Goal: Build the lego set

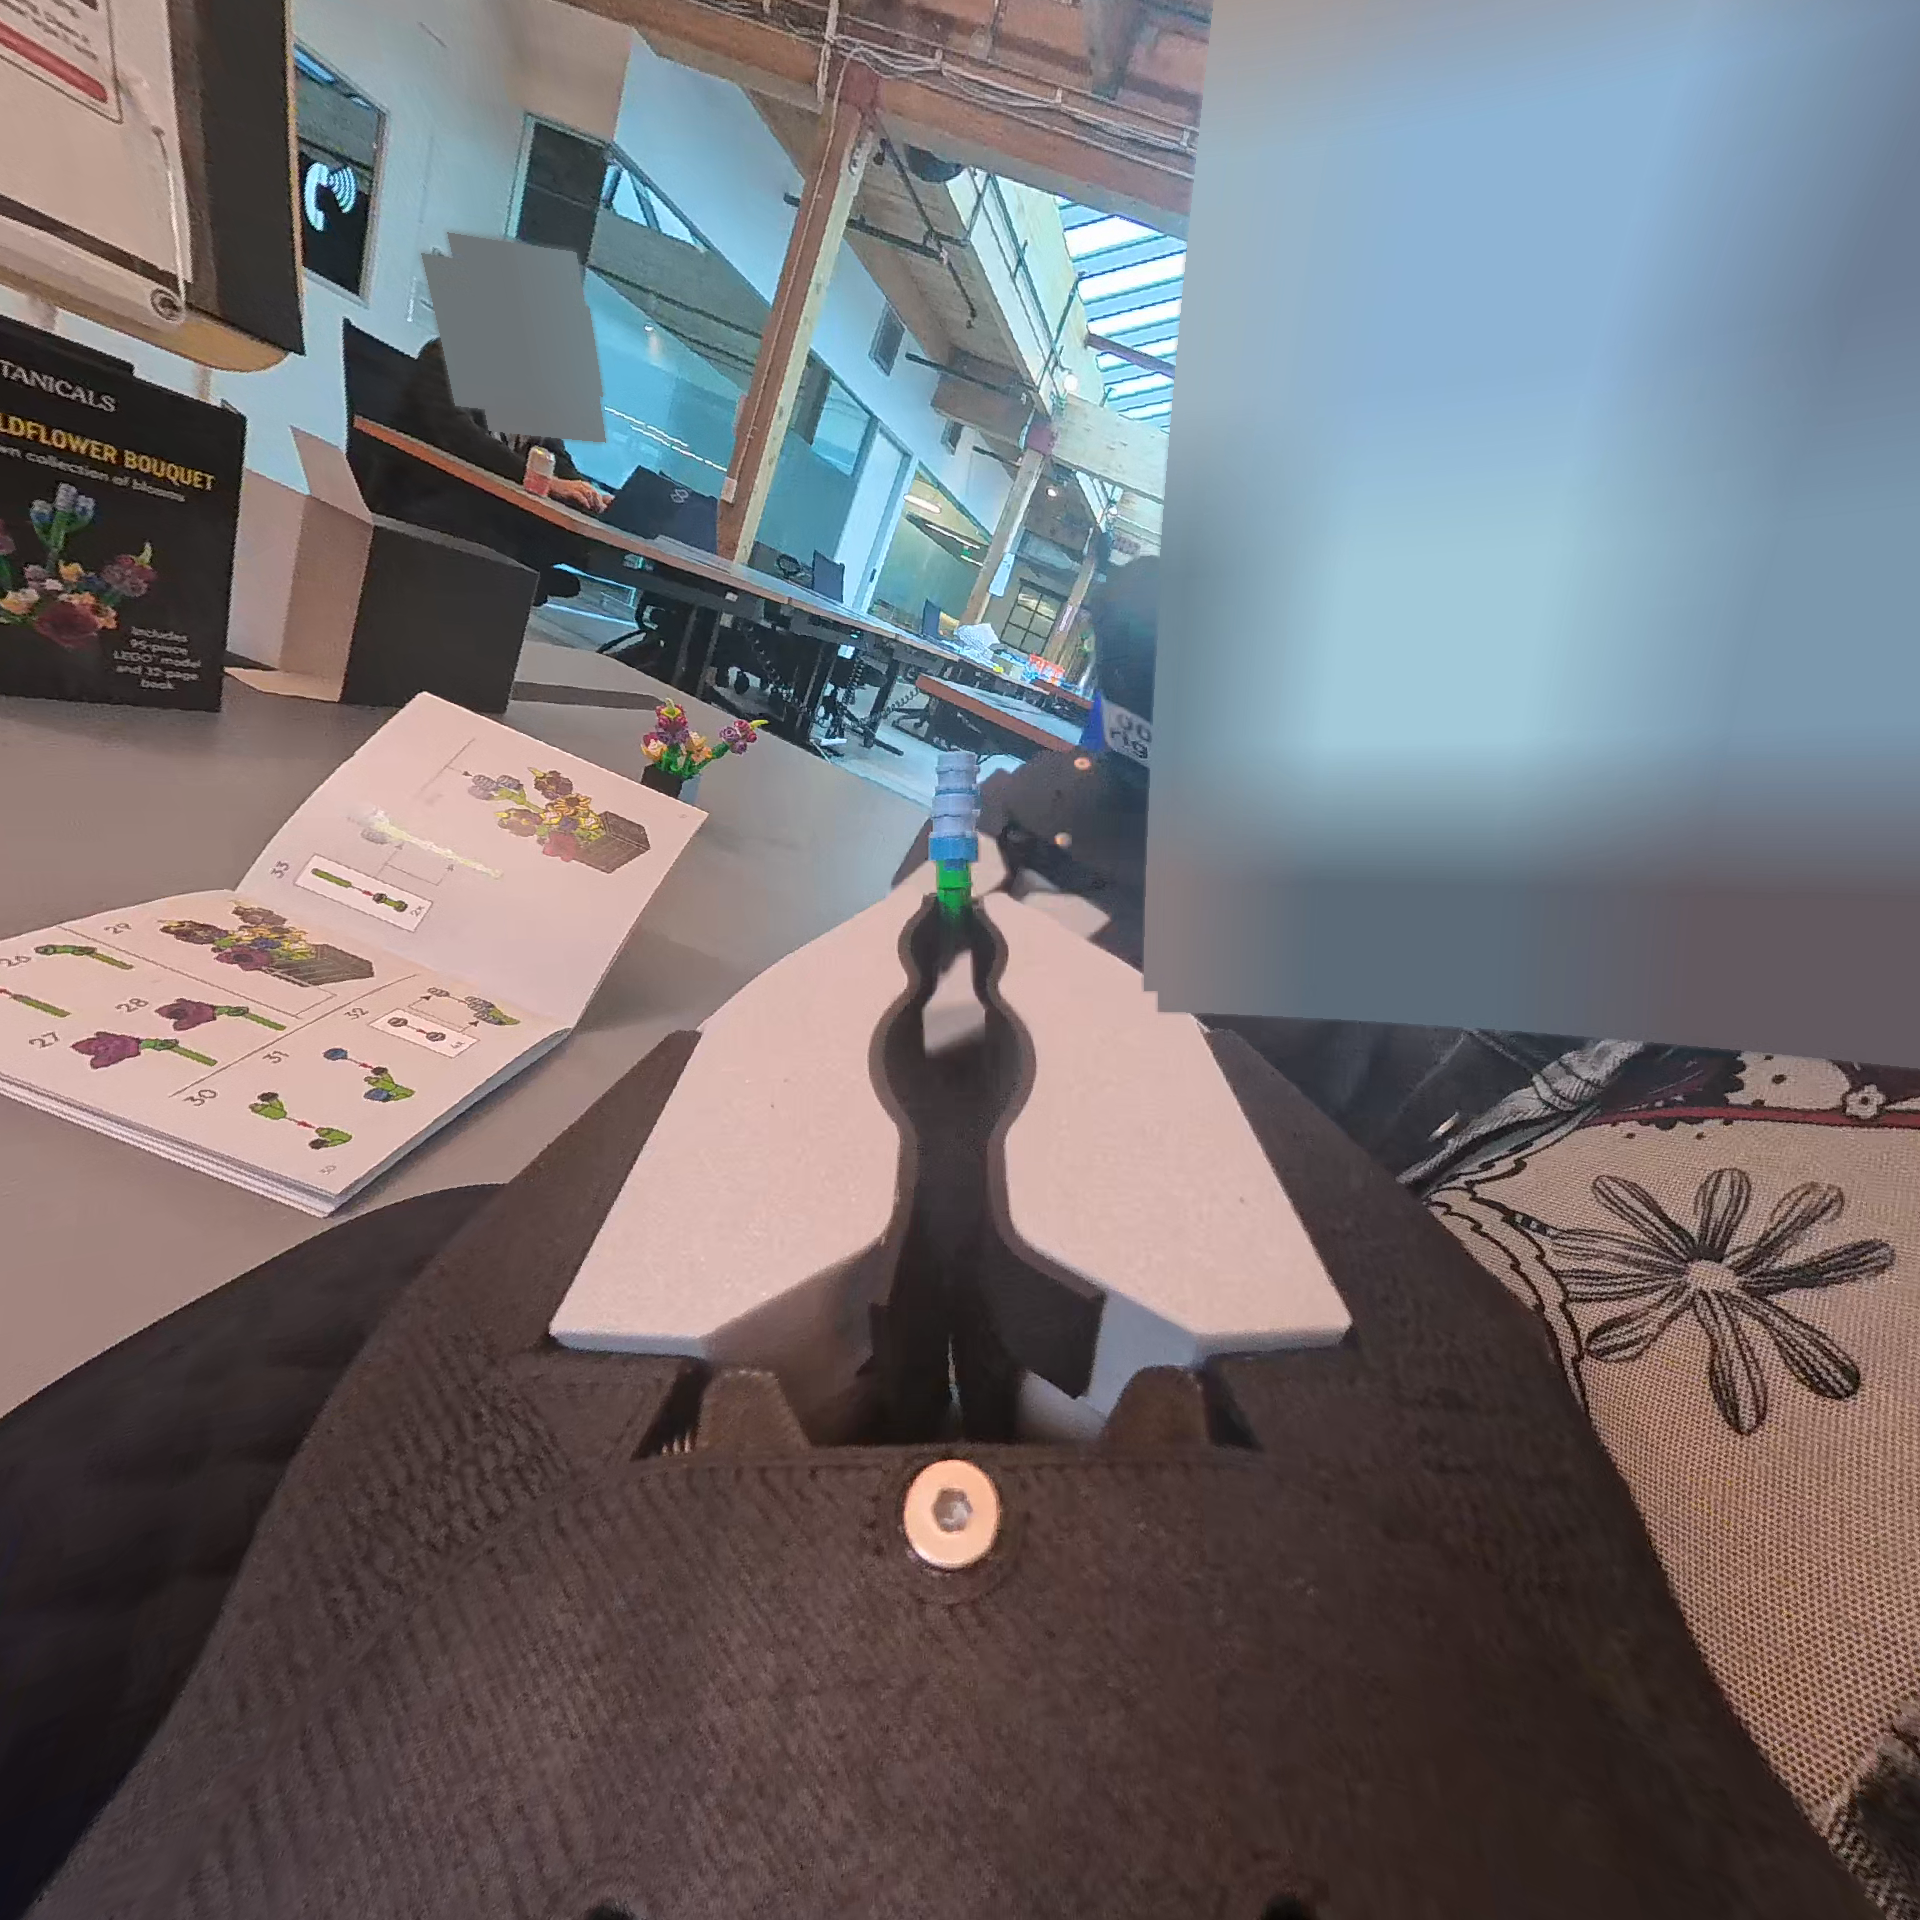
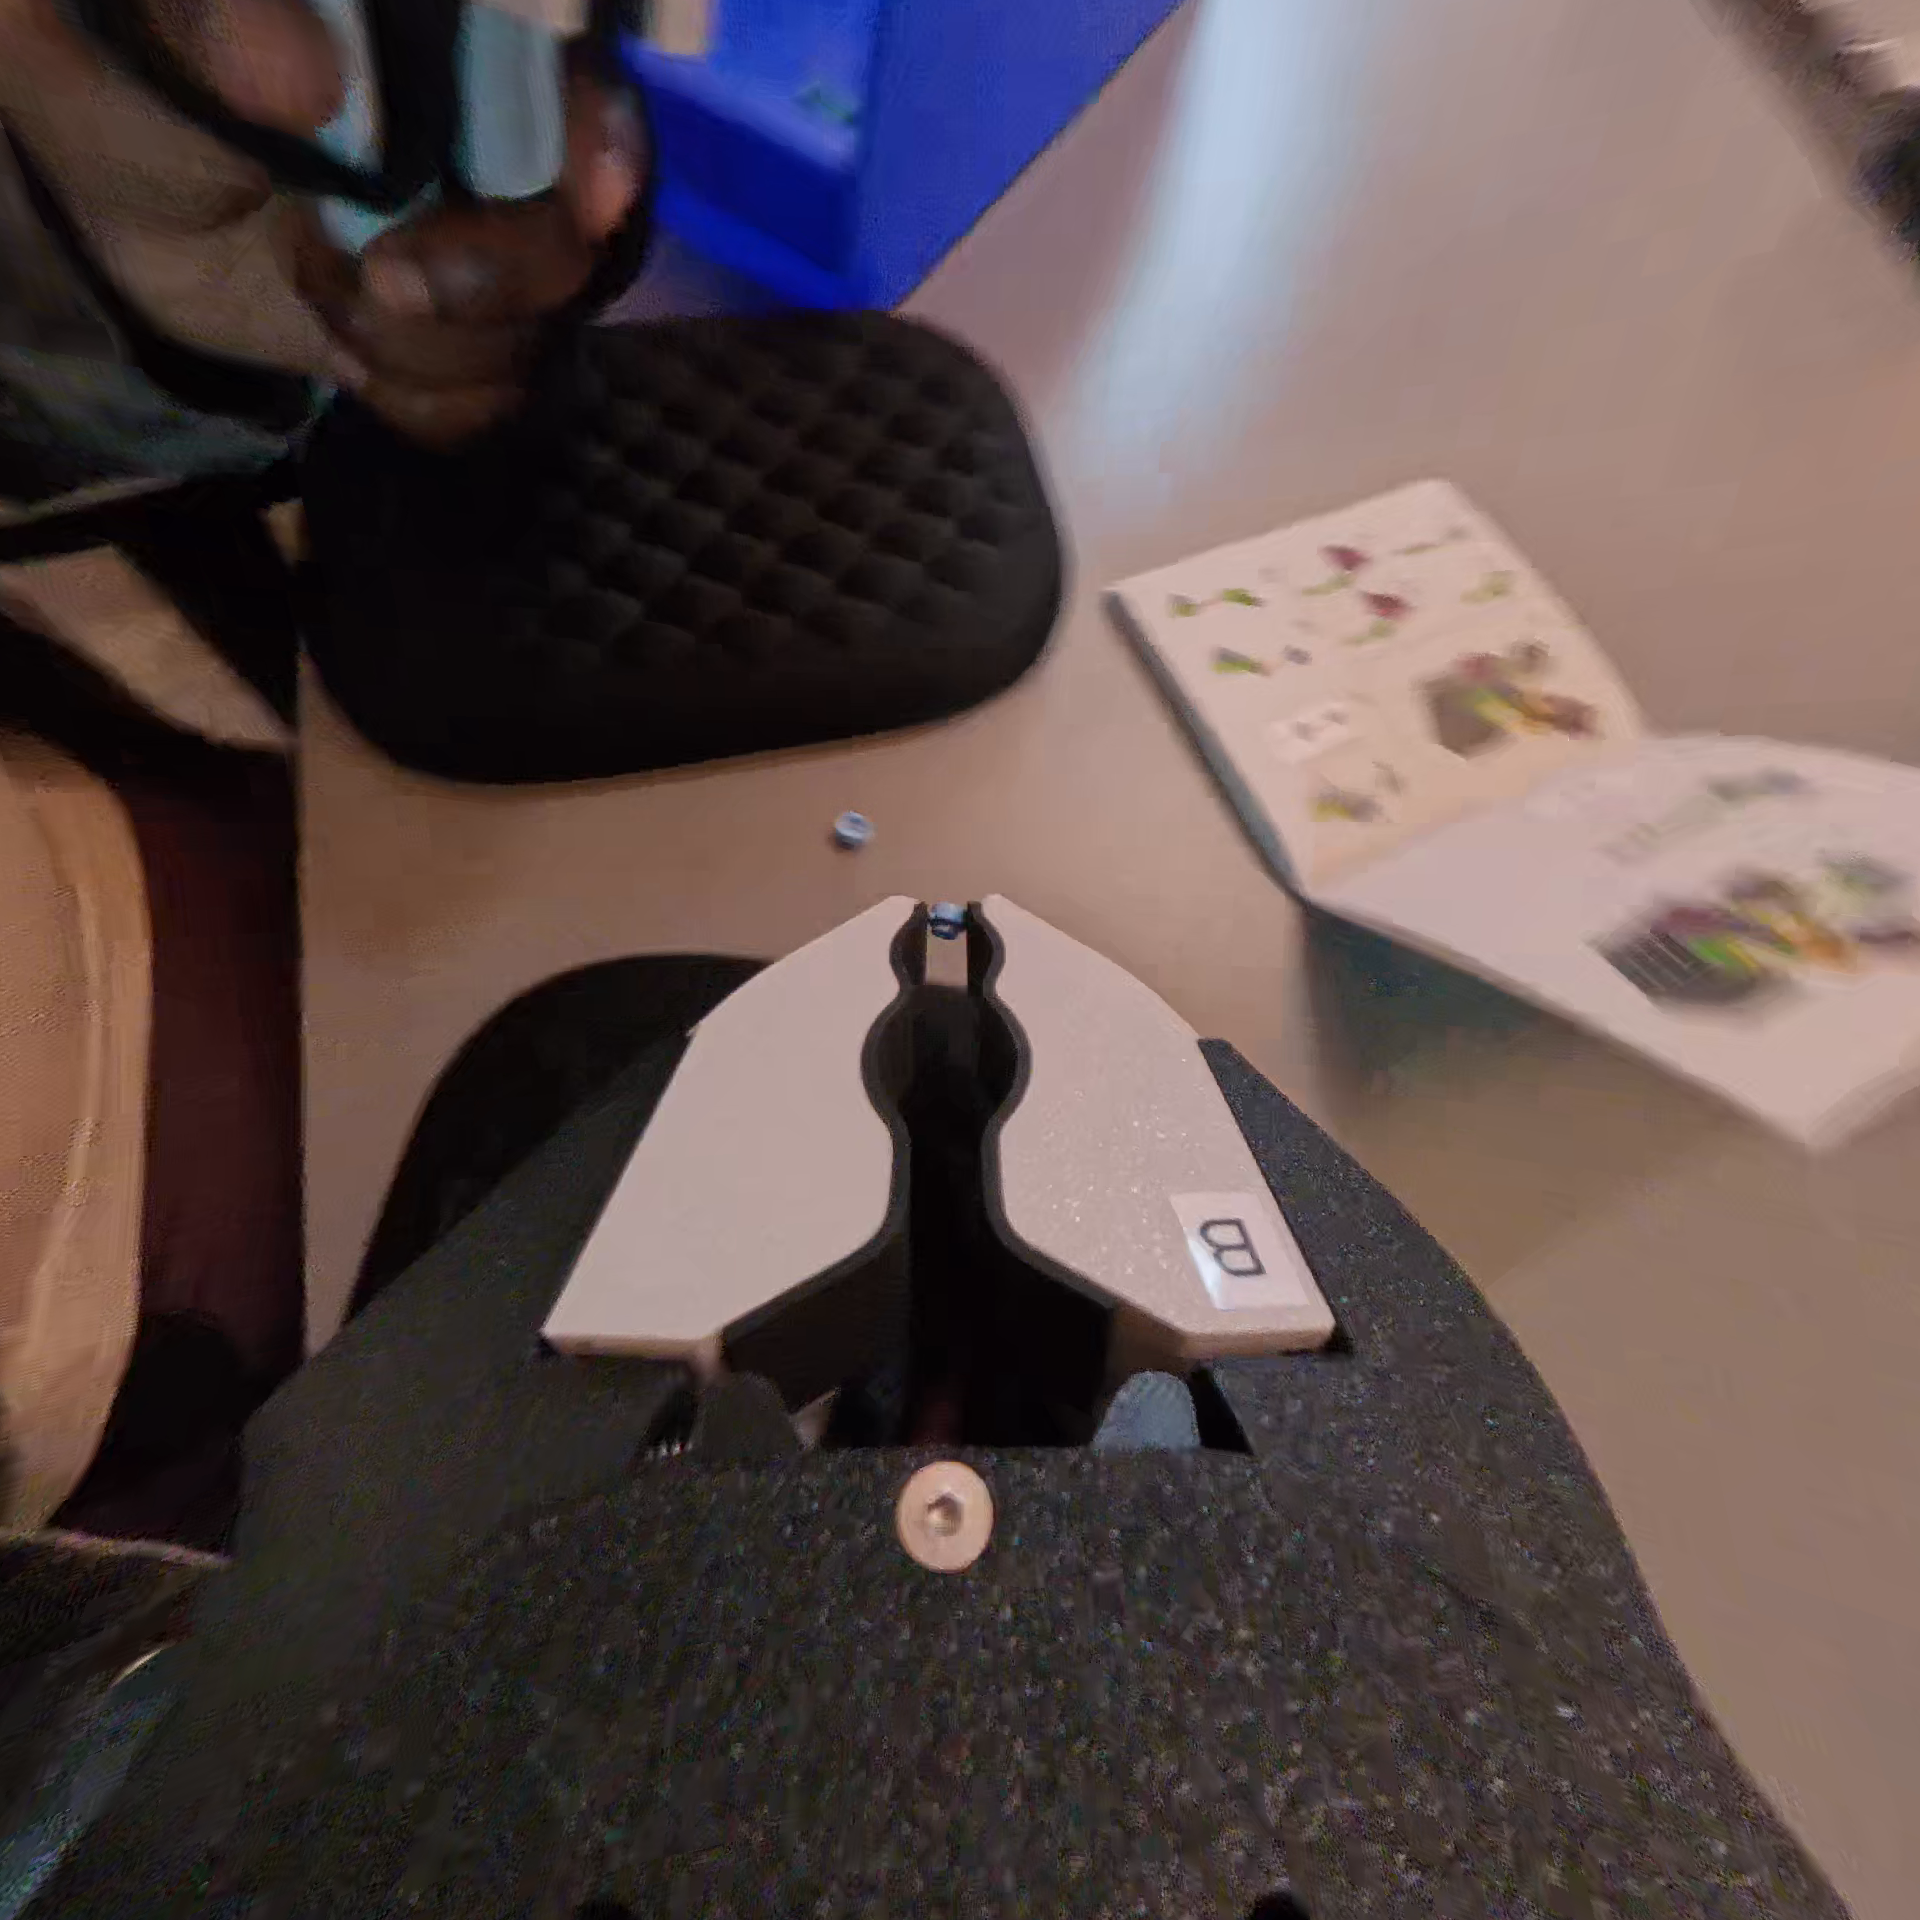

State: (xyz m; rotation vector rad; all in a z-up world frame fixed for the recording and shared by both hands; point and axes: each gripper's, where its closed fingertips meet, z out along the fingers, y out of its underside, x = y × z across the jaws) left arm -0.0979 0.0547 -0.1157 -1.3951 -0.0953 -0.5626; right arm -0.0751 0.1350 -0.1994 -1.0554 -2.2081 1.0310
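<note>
My left gripper (image 1: 951, 914) is shut on the green stem of a small flower stalk (image 1: 956, 821), which stands up from the fingertips with a stack of pale blue round pieces on top. My right gripper (image 2: 945, 920) is shut on a tiny blue round piece (image 2: 945, 918), held above the table. Another small blue round piece (image 2: 852, 828) lies loose on the table just beyond the right fingertips. A small finished flower bouquet (image 1: 688, 750) in a black base stands far back on the table in the left wrist view.
An open instruction booklet (image 1: 343, 956) lies on the table; it also shows in the right wrist view (image 2: 1507, 769). The set's black box (image 1: 114, 540) and a small open box (image 1: 416, 613) stand at the back left. A black quilted pad (image 2: 665, 540) and a blue bin (image 2: 883, 135) lie beyond the right gripper. Some 12 cm of space lies between my two pairs of fingers.
</note>
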